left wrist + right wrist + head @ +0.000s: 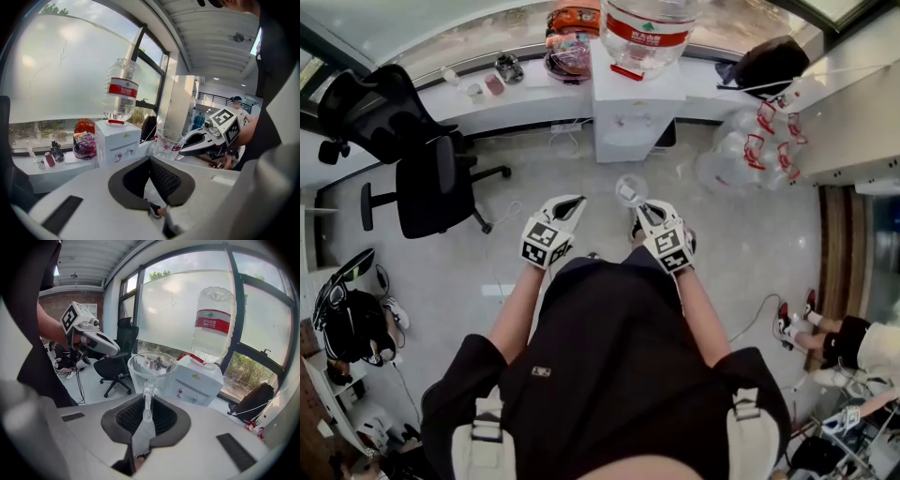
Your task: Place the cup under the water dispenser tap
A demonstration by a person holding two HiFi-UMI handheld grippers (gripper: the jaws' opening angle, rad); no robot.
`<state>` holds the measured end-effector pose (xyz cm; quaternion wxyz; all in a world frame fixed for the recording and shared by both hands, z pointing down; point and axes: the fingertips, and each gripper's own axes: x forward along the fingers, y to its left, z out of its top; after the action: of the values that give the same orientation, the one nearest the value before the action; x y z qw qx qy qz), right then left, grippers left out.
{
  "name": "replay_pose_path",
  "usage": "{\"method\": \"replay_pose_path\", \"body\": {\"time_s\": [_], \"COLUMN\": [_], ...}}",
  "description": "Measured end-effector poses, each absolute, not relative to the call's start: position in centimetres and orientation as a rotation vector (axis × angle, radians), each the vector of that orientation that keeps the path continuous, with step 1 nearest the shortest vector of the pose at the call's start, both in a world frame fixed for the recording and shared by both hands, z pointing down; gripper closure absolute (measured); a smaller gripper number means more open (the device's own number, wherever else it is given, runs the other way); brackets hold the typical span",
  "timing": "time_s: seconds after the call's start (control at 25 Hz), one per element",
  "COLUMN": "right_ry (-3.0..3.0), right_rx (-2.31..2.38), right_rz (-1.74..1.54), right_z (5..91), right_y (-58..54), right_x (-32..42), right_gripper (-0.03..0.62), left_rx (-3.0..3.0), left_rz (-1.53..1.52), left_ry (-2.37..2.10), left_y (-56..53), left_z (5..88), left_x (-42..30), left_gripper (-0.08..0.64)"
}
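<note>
A clear plastic cup [630, 191] is held by its wall between the jaws of my right gripper [639, 208], upright in front of my body. In the right gripper view the cup [151, 369] stands just above the gripper's [148, 401] dark pads. The white water dispenser [636, 103] with an upturned bottle [649, 28] stands ahead against the window counter, some way beyond the cup. Its taps [185, 394] face me. My left gripper [572, 202] hovers to the cup's left, shut on nothing. From the left gripper view, the cup [168, 144] and the right gripper [206, 138] show at right.
A black office chair [412, 159] stands on the floor at left. On the counter [497, 94] are small bottles and helmets [572, 42]. A dark bag [773, 61] and clear plastic bags [741, 141] lie right of the dispenser. Cables [502, 230] trail on the floor.
</note>
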<state>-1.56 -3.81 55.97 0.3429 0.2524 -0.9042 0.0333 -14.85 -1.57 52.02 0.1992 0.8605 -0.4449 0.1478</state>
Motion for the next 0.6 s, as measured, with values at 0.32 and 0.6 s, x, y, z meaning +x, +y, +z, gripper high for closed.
{"method": "replay_pose_path", "body": {"time_s": [0.32, 0.6], "right_ry": [-2.358, -2.346], "right_rx": [0.596, 0.585], "right_rz": [0.096, 0.125], "right_z": [57.1, 58.8], "right_y": [-9.8, -13.7], "right_x": [-0.9, -0.6], "right_gripper": [0.572, 0.572], "left_rx": [2.348, 2.323], "left_rz": [0.411, 0.442], "left_ry": [-1.308, -1.301], "left_y": [-6.3, -8.8], "left_z": [52.3, 53.3], "left_x": [-14.3, -14.2], "left_gripper": [0.561, 0.561]}}
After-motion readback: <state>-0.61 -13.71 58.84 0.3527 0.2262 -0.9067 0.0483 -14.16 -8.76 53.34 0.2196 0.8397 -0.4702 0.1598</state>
